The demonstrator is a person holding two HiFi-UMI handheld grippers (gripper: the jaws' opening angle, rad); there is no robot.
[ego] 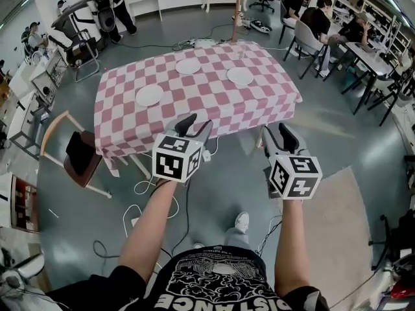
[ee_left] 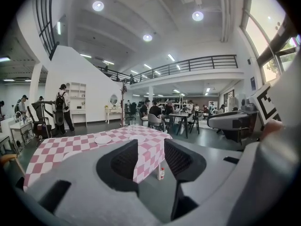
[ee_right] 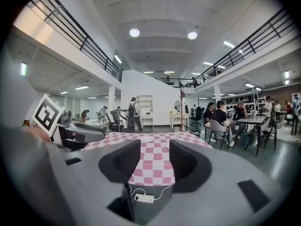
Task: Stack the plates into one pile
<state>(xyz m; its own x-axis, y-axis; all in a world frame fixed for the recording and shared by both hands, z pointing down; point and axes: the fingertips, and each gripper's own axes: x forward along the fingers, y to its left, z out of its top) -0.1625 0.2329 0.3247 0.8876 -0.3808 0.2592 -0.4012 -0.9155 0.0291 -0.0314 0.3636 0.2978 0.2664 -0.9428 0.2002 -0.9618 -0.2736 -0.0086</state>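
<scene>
Both half-open and empty, left hand-held gripper point(ego: 196, 125) and right hand-held gripper point(ego: 277, 133) hover, table point(ego: 214, 105) at twelve o'clock carrying three separate plates point(ego: 188, 66).

White plates point(ego: 150, 95) on pink-and-white checked tablecloth point(ego: 214, 99)

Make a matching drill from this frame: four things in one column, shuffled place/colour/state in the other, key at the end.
Things
1. plates
2. left gripper
3. chair
4. tablecloth

Descriptions
a. pink-and-white checks
b. jaws apart, nothing between them
c. standing off the tablecloth's left side in the head view
d. three, lying apart, not stacked

Pairs: 1-d, 2-b, 3-c, 4-a
</scene>
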